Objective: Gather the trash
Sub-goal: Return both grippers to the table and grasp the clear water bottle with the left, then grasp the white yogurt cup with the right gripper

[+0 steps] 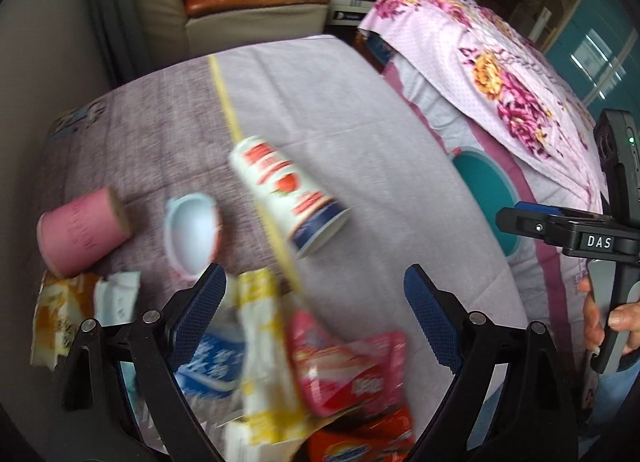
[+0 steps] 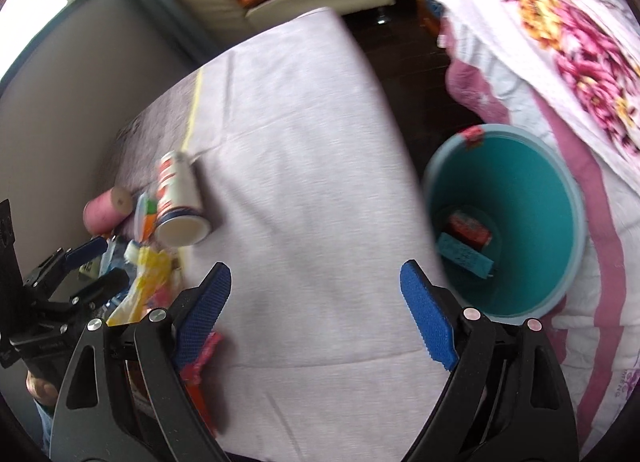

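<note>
Several pieces of trash are gathered at the worktop's [image 2: 304, 190] left edge: a pink paper cup [image 1: 80, 232], a white round lid [image 1: 192, 234], a white red-printed cup [image 1: 288, 192] and crumpled wrappers [image 1: 340, 366]. Both the left gripper [image 1: 316, 314] and right gripper [image 2: 316, 310] are held with fingers released, empty. A teal plastic bin [image 2: 516, 182] is seen off the right edge.

text: "das" | on: right gripper [image 1: 520, 218] body | wrapper print: probably illegible
</note>
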Available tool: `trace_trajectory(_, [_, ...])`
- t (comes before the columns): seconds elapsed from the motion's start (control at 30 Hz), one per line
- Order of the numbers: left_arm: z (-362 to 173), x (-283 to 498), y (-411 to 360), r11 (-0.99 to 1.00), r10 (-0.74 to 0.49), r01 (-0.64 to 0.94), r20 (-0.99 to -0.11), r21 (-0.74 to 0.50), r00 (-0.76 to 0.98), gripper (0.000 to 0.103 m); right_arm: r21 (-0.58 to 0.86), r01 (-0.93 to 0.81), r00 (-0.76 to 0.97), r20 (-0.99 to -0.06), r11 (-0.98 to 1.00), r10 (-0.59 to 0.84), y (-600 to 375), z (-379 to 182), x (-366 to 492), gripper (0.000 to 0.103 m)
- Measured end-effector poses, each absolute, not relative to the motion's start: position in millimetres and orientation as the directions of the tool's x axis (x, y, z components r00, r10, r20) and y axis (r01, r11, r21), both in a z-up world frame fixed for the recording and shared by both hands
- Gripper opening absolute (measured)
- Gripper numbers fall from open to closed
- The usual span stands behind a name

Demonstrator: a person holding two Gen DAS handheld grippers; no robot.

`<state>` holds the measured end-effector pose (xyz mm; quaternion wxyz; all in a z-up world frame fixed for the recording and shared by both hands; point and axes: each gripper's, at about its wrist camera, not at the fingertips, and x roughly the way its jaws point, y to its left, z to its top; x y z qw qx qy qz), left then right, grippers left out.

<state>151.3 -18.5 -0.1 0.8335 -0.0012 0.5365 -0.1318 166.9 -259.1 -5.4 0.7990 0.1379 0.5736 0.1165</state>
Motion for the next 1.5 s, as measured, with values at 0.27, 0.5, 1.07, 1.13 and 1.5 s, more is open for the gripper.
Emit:
trace_trajectory(0.27, [-11,119,38,0.982,-0.167,0.151,-0.907,-0.116,0.386,0.091,0.363,-0.097,0.242,-0.895,0.927,0.375,-212,-9,159,0.083])
trace_trajectory(0.5, [-20,104,65,0.988,-0.125,0.130,-0.914,-0.080,0.386,0.089,0.364,-0.102,0.202,-0.904,0.926,0.377,-196,-20,148,0.083])
trace_trajectory(1.07, [-57,103,69,0.971,-0.172,0.212,-0.937,-0.109,0.304,0.070,0.341,-0.131,0.197,-0.911,0.931,0.361,-179,-15,151,0.083])
trace_trajectory(1.13, [-57,104,69,0.972,-0.180,0.202,-0.933,-0.120,0.310,0.069,0.335,-0.136,0.195,-0.914,0.933,0.356,-178,-16,153,0.083])
trace_trajectory(1.5, [-15,110,93,0.963,-0.269,0.104,-0.858,-0.249,0.438,0.069,0.325,-0.194,0.255,-0.894,0.926,0.367,-163,3,195,0.083])
